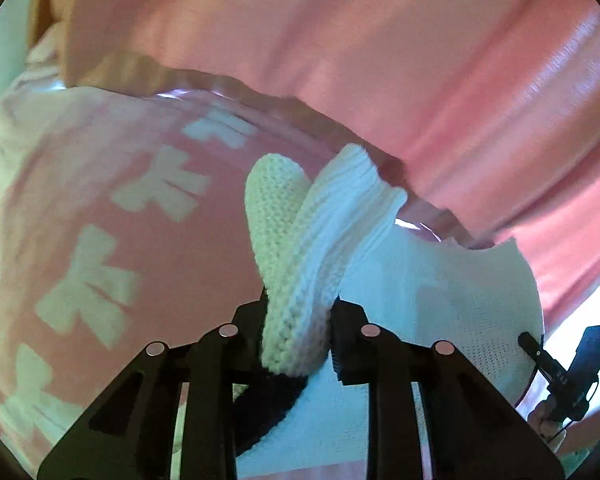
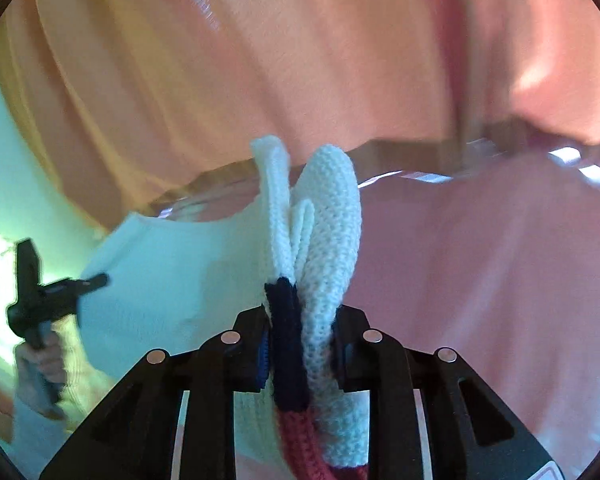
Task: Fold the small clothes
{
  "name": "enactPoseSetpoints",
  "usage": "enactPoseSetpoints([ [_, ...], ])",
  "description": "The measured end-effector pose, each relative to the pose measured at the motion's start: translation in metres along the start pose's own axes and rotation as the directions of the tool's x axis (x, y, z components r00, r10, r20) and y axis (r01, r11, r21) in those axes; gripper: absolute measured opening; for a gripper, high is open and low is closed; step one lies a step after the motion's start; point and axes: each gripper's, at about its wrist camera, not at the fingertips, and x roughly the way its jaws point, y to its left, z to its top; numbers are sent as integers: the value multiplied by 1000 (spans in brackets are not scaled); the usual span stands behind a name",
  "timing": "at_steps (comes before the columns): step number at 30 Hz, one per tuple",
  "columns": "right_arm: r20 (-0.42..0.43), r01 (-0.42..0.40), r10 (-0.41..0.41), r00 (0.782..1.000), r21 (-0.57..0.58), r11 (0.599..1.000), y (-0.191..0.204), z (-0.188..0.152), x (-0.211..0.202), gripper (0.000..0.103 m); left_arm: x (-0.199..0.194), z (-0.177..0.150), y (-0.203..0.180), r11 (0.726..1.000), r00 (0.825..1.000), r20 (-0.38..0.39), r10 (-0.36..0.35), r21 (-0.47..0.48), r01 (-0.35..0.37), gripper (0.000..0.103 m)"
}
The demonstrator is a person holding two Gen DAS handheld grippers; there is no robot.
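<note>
Between the left fingers: the left gripper [image 1: 298,320] pinches a bunch of white knit cloth [image 1: 300,248], and the folded knit sticks up and away from the jaws
Left fingers: black, one on each side of the knit, pressed tight on it
Dark edge: a black knit band [image 1: 268,404] hangs just under the left pinch
Between the right fingers: the right gripper [image 2: 300,340] pinches more of the same white knit [image 2: 328,248], with a navy band [image 2: 286,340] and a red band [image 2: 300,440] squeezed in too
Right fingers: black, pushed together on the knit, with a bit of blue pad [image 2: 263,360] showing on the left one
Where the knit is: held up in the air by both grippers, above the pink cover
White cloth: a smooth white piece [image 1: 440,304] lies on the cover, near and to the right in the left view
Pink cover: a pink blanket [image 1: 100,208] with pale bow shapes lies under everything
Far side: a pink curtain [image 1: 380,60] hangs behind the blanket
Other gripper seen: from the right view, the left tool [image 2: 32,300] shows far left, with a hand [image 2: 40,364] on its handle, a bit blurry
</note>
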Motion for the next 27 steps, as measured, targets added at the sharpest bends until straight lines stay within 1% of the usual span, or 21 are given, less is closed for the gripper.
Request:
enactPoseSetpoints([
  [2, -3, 109, -109, 994, 9, 994, -23, -13, -17, 26, 21, -11, -13, 1000, 998, -57, 16, 19, -15, 24],
  [4, -85, 227, -227, 970, -13, 974, -49, -30, -4, 33, 51, -26, -19, 996, 988, -128, 85, 49, -79, 27],
  [5, -156, 300, -299, 941, -17, 954, -68, -43, 10, 34, 75, -40, -22, 985, 971, -182, 158, 91, -143, 27],
  [6, -212, 376, -371, 904, -18, 927, -83, -52, 19, 31, 85, -49, -23, 973, 955, -199, 221, 117, -201, 26],
  [7, -223, 430, -424, 878, -25, 902, -88, -55, 19, 31, 90, -56, -27, 956, 942, -186, 281, 141, -258, 26],
  [8, -175, 451, -448, 877, -26, 892, -88, -56, 6, 32, 85, -60, -37, 944, 940, -141, 310, 166, -286, 27],
  [10, -37, 382, -382, 924, -11, 924, -76, -54, -25, 33, 64, -63, -59, 931, 949, -45, 313, 213, -297, 28],
  [12, 48, 271, -269, 962, -43, 962, -56, -59, -42, 33, 31, -74, -88, 903, 941, 115, 319, 265, -339, 40],
  [13, 51, 233, -230, 972, -64, 970, -45, -59, -39, 29, 24, -78, -96, 894, 937, 163, 309, 287, -345, 42],
  [14, 31, 177, -175, 984, -99, 979, -31, -64, -33, 18, 18, -86, -110, 881, 933, 209, 293, 321, -349, 42],
  [15, -2, 125, -126, 992, -127, 984, -16, -69, -21, 4, 17, -92, -121, 868, 931, 229, 284, 350, -351, 42],
  [16, -41, 74, -81, 996, -152, 986, -4, -75, -12, 1, 20, -100, -131, 860, 934, 230, 272, 378, -343, 42],
  [17, -108, 16, -37, 994, -185, 983, 14, -86, 7, 1, 31, -109, -142, 853, 945, 212, 250, 414, -319, 43],
  [18, -142, -5, -25, 990, -208, 978, 24, -93, 18, 1, 41, -117, -148, 843, 952, 187, 244, 444, -304, 48],
  [19, -167, -10, -30, 985, -231, 973, 31, -98, 29, 1, 54, -123, -152, 828, 954, 160, 256, 473, -301, 49],
  [20, -198, 1, -58, 978, -275, 961, 39, -104, 47, 1, 71, -131, -151, 809, 947, 134, 293, 493, -320, 49],
  [21, -214, 26, -97, 972, -314, 949, 39, -108, 60, 1, 85, -135, -145, 798, 939, 117, 325, 499, -338, 49],
  [22, -219, 70, -153, 964, -347, 935, 35, -113, 69, 0, 95, -138, -141, 791, 931, 98, 351, 501, -351, 49],
  [23, -220, 130, -218, 951, -354, 926, 18, -114, 73, 0, 104, -141, -133, 789, 921, 71, 382, 493, -366, 49],
  [25, -212, 187, -250, 945, -279, 942, -12, -109, 65, 0, 107, -141, -125, 808, 925, 59, 374, 470, -357, 49],
  [27, -187, 265, -292, 938, -154, 952, -54, -98, 42, 2, 99, -142, -124, 808, 926, 71, 371, 468, -359, 49],
])
